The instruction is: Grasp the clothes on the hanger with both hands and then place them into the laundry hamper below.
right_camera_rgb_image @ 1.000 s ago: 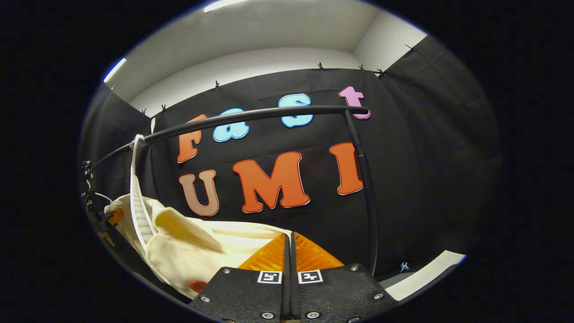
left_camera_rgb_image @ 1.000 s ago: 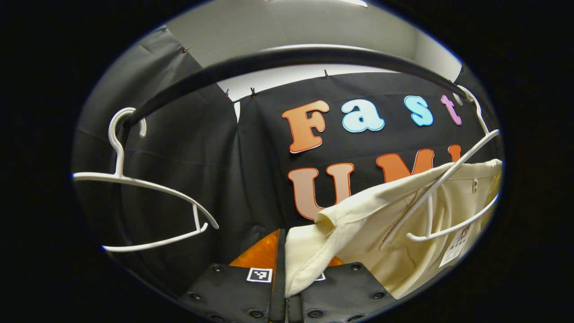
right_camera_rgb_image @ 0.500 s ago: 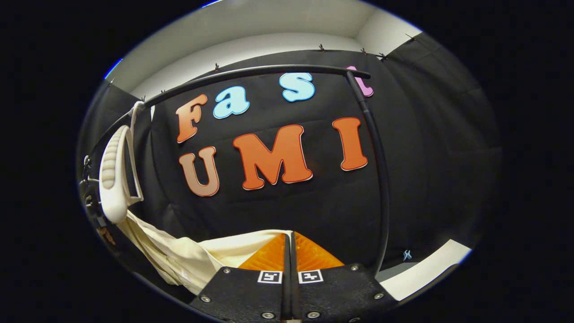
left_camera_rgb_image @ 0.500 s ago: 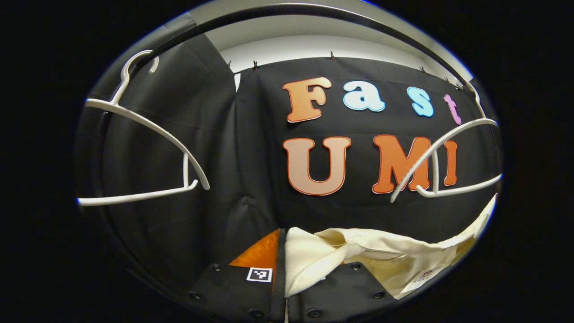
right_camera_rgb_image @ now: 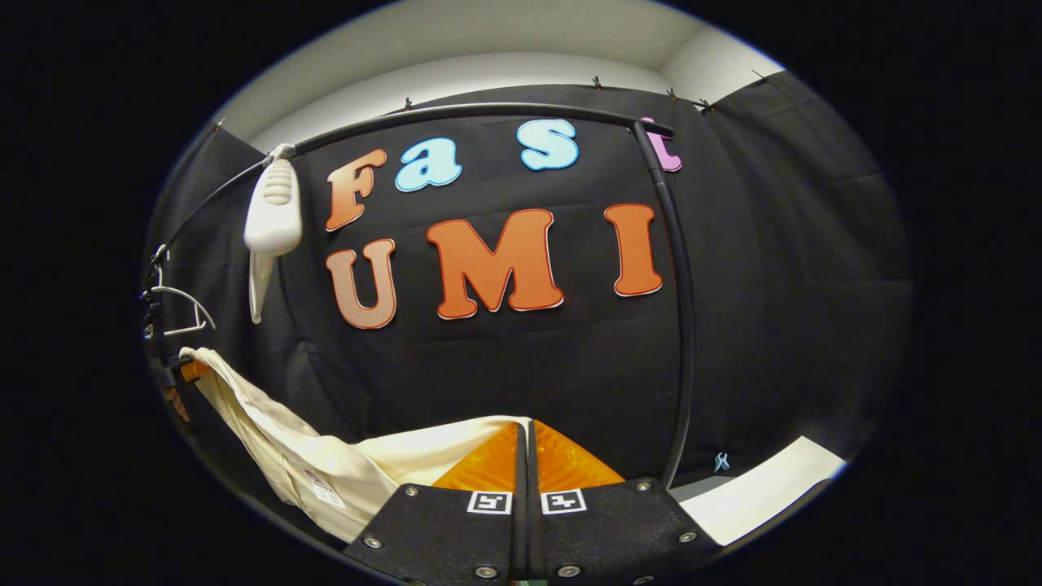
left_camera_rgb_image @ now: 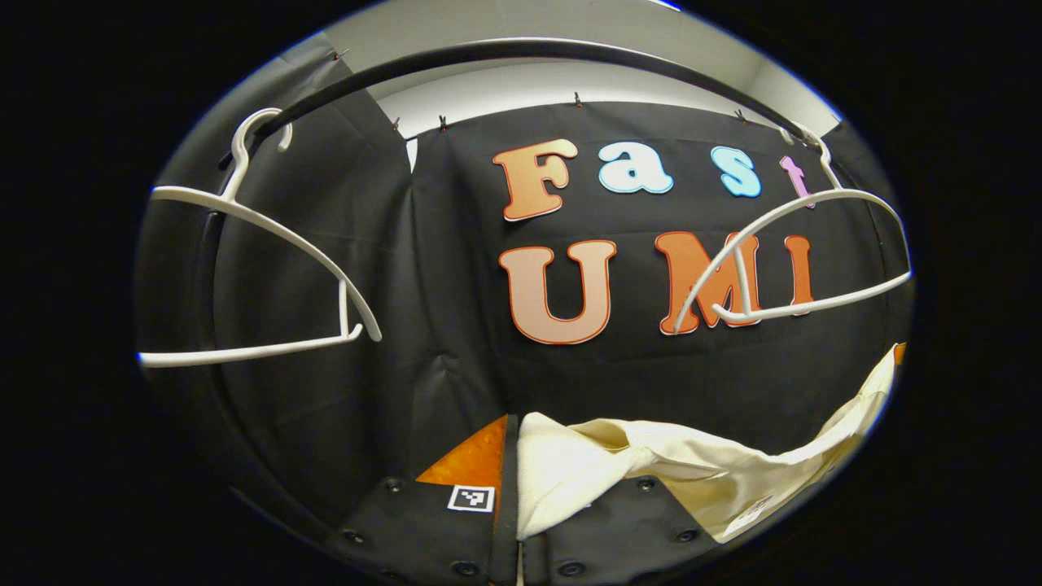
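Note:
A cream garment (left_camera_rgb_image: 692, 468) hangs slack between my two grippers, below the bare white hanger (left_camera_rgb_image: 785, 244) on the right of the black rail (left_camera_rgb_image: 521, 50). My left gripper (left_camera_rgb_image: 515, 460) is shut on one end of the cloth, which bunches over its right finger. In the right gripper view the same garment (right_camera_rgb_image: 317, 460) runs from the far left down to my right gripper (right_camera_rgb_image: 525, 456), whose fingers are shut on its edge. The bare hanger (right_camera_rgb_image: 273, 212) shows end-on under the rail (right_camera_rgb_image: 488, 114).
A second bare white hanger (left_camera_rgb_image: 269, 244) hangs at the rail's left end. The rail's black upright post (right_camera_rgb_image: 682, 325) stands just right of my right gripper. A white strip (right_camera_rgb_image: 765, 488) lies low at the right.
The garment has come off the right hanger and dropped below it, and now sags between the grippers. The bare hanger swings free on the rail.

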`<action>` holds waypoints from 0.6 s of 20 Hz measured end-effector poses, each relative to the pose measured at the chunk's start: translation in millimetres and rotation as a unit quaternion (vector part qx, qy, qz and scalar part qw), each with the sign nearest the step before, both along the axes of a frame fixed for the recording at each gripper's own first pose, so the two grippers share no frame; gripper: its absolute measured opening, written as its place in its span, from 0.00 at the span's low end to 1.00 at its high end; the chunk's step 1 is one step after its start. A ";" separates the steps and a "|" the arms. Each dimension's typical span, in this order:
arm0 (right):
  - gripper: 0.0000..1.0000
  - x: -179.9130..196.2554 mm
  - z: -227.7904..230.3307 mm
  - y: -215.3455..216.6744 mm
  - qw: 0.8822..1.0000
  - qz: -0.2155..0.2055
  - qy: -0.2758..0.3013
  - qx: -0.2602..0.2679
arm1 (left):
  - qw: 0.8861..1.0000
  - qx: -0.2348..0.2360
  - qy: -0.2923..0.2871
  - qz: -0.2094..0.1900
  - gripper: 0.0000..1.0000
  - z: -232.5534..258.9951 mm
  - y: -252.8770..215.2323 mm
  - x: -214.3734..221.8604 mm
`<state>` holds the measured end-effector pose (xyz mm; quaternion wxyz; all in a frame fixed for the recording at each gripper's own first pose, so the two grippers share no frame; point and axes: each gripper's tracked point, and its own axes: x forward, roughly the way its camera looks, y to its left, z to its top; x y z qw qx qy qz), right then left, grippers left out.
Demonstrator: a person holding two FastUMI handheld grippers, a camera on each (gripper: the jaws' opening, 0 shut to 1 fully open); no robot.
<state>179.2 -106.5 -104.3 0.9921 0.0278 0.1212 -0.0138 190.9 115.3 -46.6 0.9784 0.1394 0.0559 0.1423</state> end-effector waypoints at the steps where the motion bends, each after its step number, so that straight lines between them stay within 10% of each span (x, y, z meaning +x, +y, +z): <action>1: 0.00 -2.0 -2.4 3.3 1.000 0.003 0.003 0.000 | 1.000 0.001 0.002 -0.003 0.10 -2.2 -2.0 -4.6; 12: 0.00 -44.7 -30.3 81.0 0.997 0.069 0.025 -0.018 | 0.998 0.007 0.021 -0.056 0.10 -21.8 -52.3 -34.3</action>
